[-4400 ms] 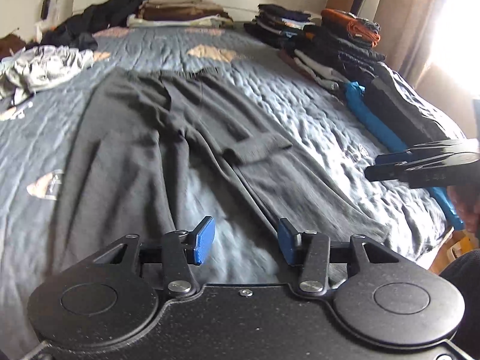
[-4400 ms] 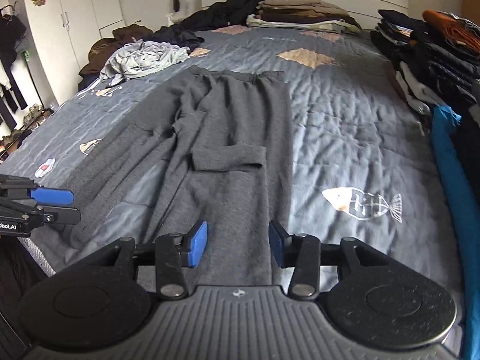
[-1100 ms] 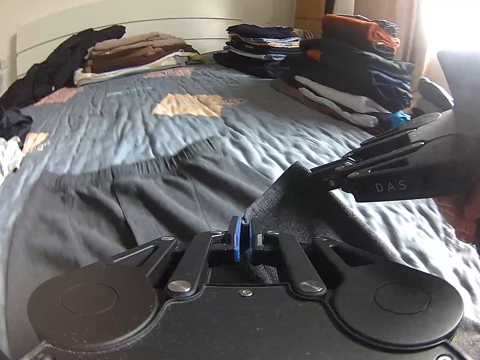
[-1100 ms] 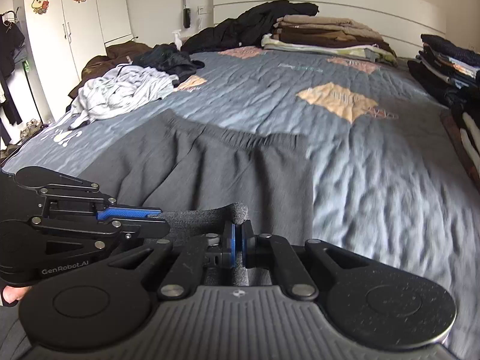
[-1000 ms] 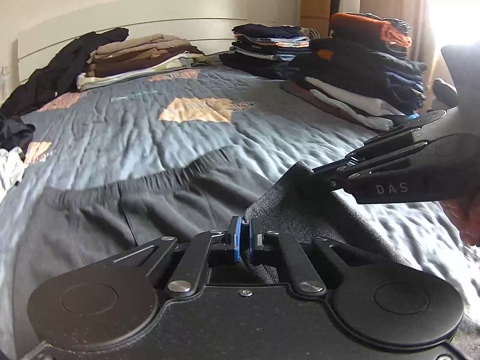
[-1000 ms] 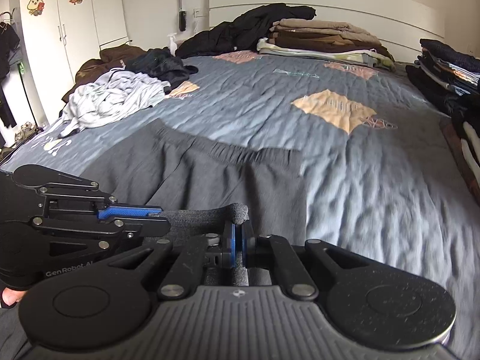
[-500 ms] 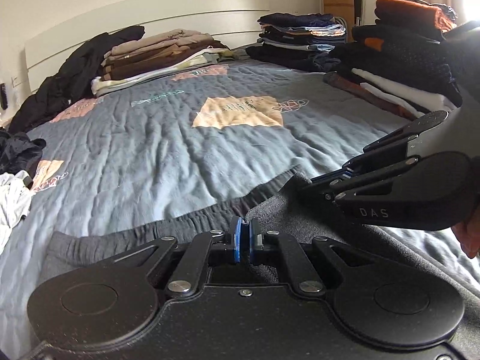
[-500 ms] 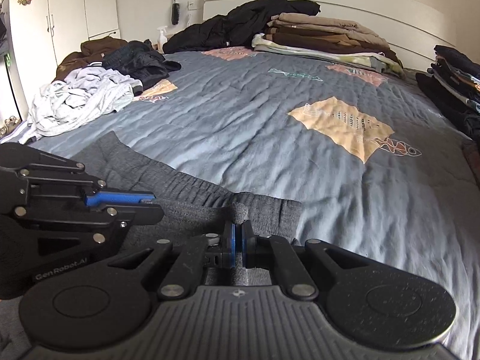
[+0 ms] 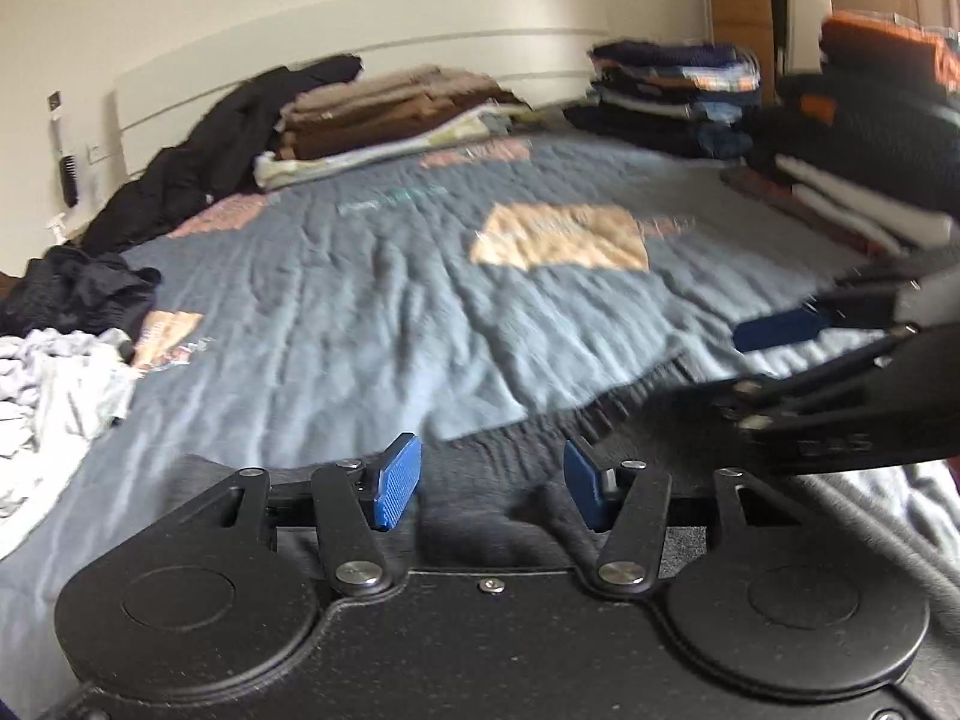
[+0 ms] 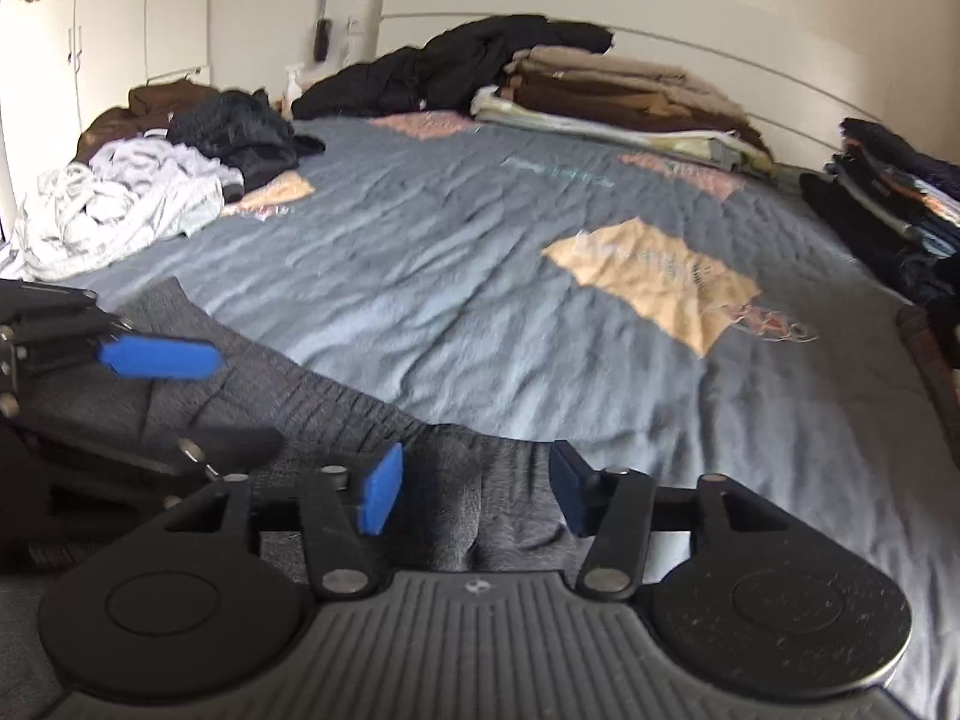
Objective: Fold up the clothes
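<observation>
Left gripper [image 9: 491, 491]: its two blue fingers are spread wide apart. Nothing is held between them. It sits low over the dark pants.
Right gripper [image 10: 468, 495]: its two blue fingers are spread wide too. They hold nothing. A soft bump of pants cloth lies between them and under them.
Grippers counted: two. Each one also shows at the edge of the other one's view, with a blue finger sticking out.
Pants [image 10: 336, 414]: one pair, dark grey, lying on the bed right in front of both grippers. The stretchy ribbed waistband is at the far edge. A second layer of the same cloth lies on top of it near the grippers.
Bed cover [image 10: 492, 276]: one, grey-blue and wrinkly, with tan and pink patches on it.
Folded piles by the headboard: one pile [image 10: 606, 93] of brown and tan clothes, with a pale yellow piece at the bottom.
Folded piles on the right side: two can be told apart in the left view, a striped dark blue one [image 9: 672, 90] and a bigger dark one with orange on top [image 9: 870, 114]. Both are blurry.
Black coat [image 10: 474, 63]: one, lying loose beside the brown pile.
Messy heaps on the left: one white [image 10: 114, 204], one black [image 10: 240, 132], one brown [image 10: 138, 111].
Hanging brush [image 9: 69, 171]: one, on the wall.
</observation>
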A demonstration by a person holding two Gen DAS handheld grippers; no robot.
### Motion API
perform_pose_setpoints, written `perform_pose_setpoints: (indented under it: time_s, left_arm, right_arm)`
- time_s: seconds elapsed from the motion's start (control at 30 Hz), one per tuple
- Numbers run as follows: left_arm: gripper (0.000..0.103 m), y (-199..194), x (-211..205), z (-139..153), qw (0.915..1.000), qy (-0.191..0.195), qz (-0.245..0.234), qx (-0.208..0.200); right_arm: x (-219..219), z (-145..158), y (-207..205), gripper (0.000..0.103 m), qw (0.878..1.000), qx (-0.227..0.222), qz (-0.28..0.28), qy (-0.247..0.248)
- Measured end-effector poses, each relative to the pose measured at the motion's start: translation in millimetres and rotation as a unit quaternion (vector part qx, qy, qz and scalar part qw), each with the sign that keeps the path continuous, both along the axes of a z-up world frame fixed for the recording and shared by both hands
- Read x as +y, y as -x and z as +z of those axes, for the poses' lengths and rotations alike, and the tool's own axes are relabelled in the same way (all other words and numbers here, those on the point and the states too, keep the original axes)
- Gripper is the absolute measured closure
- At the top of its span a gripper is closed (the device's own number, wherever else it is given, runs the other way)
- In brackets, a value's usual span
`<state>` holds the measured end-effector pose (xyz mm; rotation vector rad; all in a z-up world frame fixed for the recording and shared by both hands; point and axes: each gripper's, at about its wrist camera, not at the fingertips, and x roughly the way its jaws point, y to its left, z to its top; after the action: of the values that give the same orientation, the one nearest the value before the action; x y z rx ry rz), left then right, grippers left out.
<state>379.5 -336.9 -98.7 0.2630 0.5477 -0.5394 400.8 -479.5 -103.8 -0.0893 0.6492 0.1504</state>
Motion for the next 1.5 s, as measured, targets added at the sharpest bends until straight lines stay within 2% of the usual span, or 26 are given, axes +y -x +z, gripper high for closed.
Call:
perform_pose_setpoints:
  time_s: [0.17,0.33,0.47,0.57,0.73,0.87,1.07,1.13,1.23,1.5]
  left_arm:
    - [0.05,55.0,63.6,40.6,0.9996,0.019,-0.021,0.007]
    - [0.05,117.7,126.1,69.2,0.9983,0.03,-0.041,0.028]
    - [0.05,171.7,161.3,74.8,0.9972,0.035,-0.04,0.053]
    - [0.05,205.4,178.7,72.0,0.996,0.042,-0.038,0.069]
    - [0.05,231.3,199.1,55.7,0.9958,0.035,-0.017,0.083]
    - [0.051,233.4,210.4,46.3,0.9964,0.022,-0.007,0.081]
    - [0.056,213.8,213.9,21.6,0.9956,0.003,0.011,0.093]
    - [0.06,203.9,213.3,12.4,0.9948,0.005,0.008,0.101]
    - [0.06,190.6,210.2,1.3,0.9934,0.013,-0.005,0.114]
    - [0.06,164.4,197.8,-28.4,0.9896,0.021,-0.017,0.141]
  right_arm:
    - [-5.8,37.2,54.2,0.048,0.999,-0.007,0.011,-0.03]
    - [13.3,67.1,129.4,0.047,0.997,-0.002,0.03,-0.075]
    - [40.6,81.3,189.6,0.046,0.993,0.013,0.041,-0.112]
    - [65.1,82.6,229.7,0.044,0.992,0.017,0.039,-0.117]
    - [99.5,70.6,272.9,0.044,0.992,0.033,0.039,-0.116]
    - [119.6,56.5,282.1,0.044,0.989,0.041,0.043,-0.133]
    - [149.0,29.2,261.9,0.044,0.987,0.055,0.052,-0.142]
    - [160.5,19.2,249.9,0.044,0.987,0.065,0.057,-0.133]
    - [171.3,7.4,232.6,0.044,0.987,0.075,0.075,-0.122]
    - [171.6,-11.4,208.5,0.044,0.984,0.092,0.066,-0.14]
